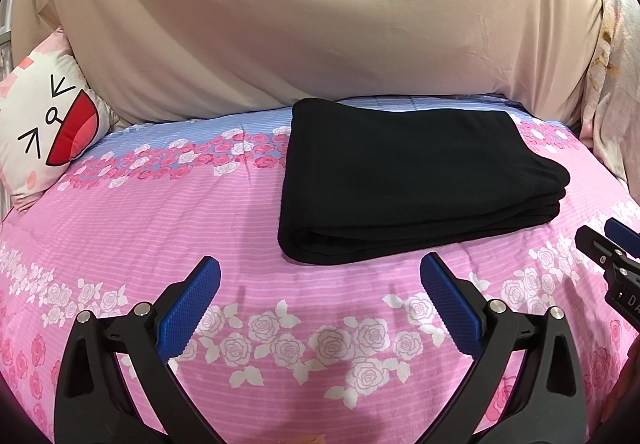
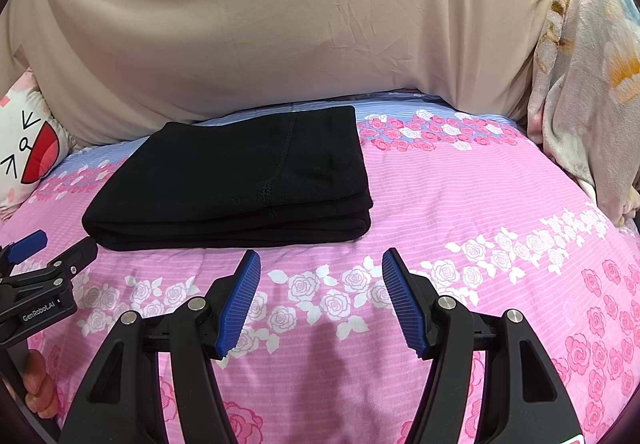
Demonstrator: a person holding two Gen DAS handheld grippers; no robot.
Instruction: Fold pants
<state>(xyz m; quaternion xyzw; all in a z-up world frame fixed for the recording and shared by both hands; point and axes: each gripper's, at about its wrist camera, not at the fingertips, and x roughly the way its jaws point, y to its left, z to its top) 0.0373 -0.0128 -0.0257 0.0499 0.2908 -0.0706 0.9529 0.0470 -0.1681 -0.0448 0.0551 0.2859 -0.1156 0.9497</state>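
Observation:
Black pants (image 1: 412, 179) lie folded in a compact stack of layers on the pink floral bedspread (image 1: 280, 228); they also show in the right wrist view (image 2: 240, 183). My left gripper (image 1: 320, 280) is open and empty, hovering just in front of the stack's near edge. My right gripper (image 2: 320, 272) is open and empty, in front of the stack's right corner. The right gripper shows at the right edge of the left wrist view (image 1: 608, 244), and the left gripper at the left edge of the right wrist view (image 2: 44, 248).
A beige sheet-covered backrest (image 1: 320, 23) rises behind the bed. A cartoon-face pillow (image 1: 48, 123) sits at the left. A pale floral blanket (image 2: 588, 83) hangs at the right. The bedspread (image 2: 480, 224) stretches right of the pants.

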